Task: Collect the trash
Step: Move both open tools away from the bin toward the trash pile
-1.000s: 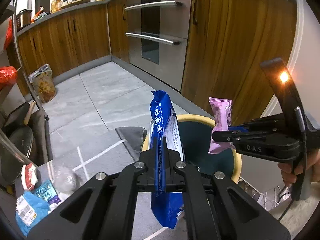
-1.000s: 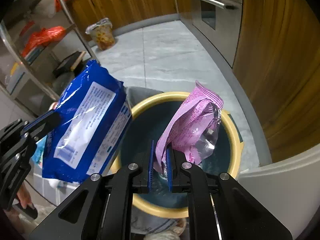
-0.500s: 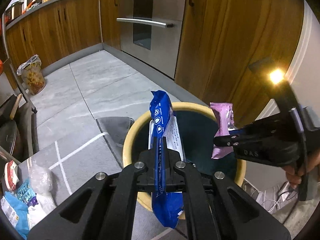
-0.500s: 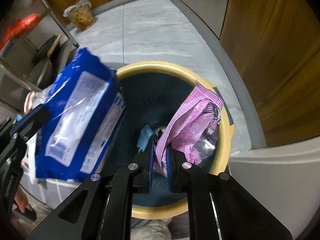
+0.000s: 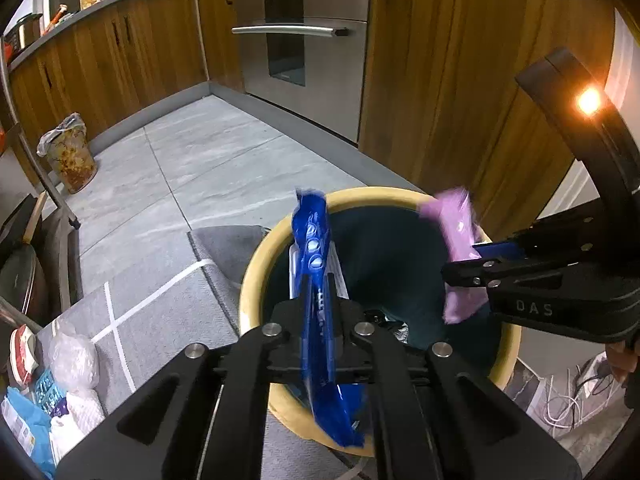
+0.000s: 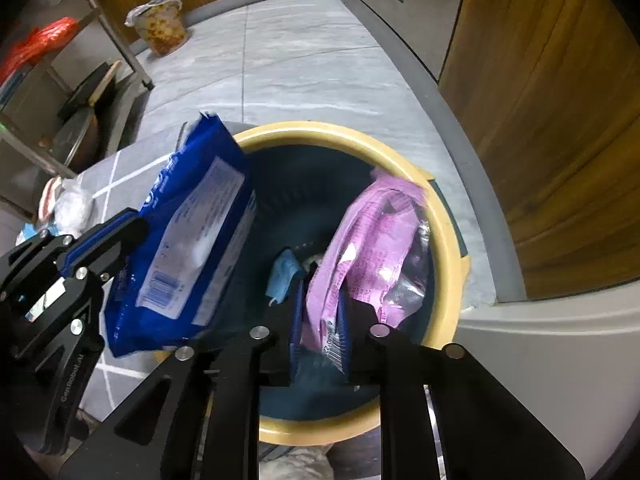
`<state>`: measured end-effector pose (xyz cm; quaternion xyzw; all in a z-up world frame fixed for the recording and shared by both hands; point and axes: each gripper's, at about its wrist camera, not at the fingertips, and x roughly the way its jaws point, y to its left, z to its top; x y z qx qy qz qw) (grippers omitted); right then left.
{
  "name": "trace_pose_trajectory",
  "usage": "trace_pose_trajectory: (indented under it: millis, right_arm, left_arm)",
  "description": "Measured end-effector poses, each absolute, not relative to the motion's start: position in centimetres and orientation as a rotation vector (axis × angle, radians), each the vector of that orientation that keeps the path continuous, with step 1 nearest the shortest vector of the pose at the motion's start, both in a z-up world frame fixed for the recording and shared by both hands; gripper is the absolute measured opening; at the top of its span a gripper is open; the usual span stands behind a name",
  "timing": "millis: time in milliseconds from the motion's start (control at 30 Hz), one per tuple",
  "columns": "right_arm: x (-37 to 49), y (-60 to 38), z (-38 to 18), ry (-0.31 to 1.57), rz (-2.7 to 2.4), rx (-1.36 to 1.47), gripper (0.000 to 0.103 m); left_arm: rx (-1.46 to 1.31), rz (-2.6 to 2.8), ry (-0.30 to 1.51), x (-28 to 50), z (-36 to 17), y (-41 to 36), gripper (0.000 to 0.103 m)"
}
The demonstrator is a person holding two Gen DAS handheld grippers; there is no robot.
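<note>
**Holding two wrappers over the bin**

Looking down my left gripper, I see its jaws clamped on the blue bag, which stands edge-on between the pads and runs from 12 o'clock above the fingertips down to 6 o'clock below them. The bag hangs over the near-left rim of the bin, partly inside its mouth.

My right gripper sits at 3 o'clock in the left view, and its jaws have just been opening. The pink wrapper is between them, with a gap showing at the left pad; it looks blurred in the left view, and I cannot tell whether the pads press on it. It rises toward 1 o'clock from the fingertips, inside the bin against its right wall. A light blue scrap lies at the bin's bottom, just left of the wrapper.

More trash lies on the grey mat at 8 o'clock from the bin.
</note>
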<state>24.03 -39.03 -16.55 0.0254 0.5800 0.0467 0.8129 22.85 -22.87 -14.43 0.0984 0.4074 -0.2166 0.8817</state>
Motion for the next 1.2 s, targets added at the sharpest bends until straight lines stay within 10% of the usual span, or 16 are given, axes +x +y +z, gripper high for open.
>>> trace_pose_trajectory:
  millis: [367, 567, 867, 1200]
  right_arm:
    - [23.4, -38.9, -15.3, 1.198, 0.089, 0.068, 0.062]
    - [22.7, -38.2, -13.8, 1.15, 0.092, 0.079, 0.082]
    - [21.5, -34.6, -10.0, 0.994, 0.142, 0.012, 0.084]
    - [20.2, -30.3, -6.8, 0.847, 0.171, 0.001, 0.093]
  left_arm:
    - [0.169, -0.403, 0.826, 21.6, -12.4, -20.3, 0.01]
    - [0.157, -0.333, 0.78, 19.8, -10.8, -17.2, 0.047]
    - [0.114, -0.226, 0.717, 17.4, -8.3, -12.3, 0.084]
    - [0.12, -0.14, 0.676, 14.1, -6.8, -7.1, 0.093]
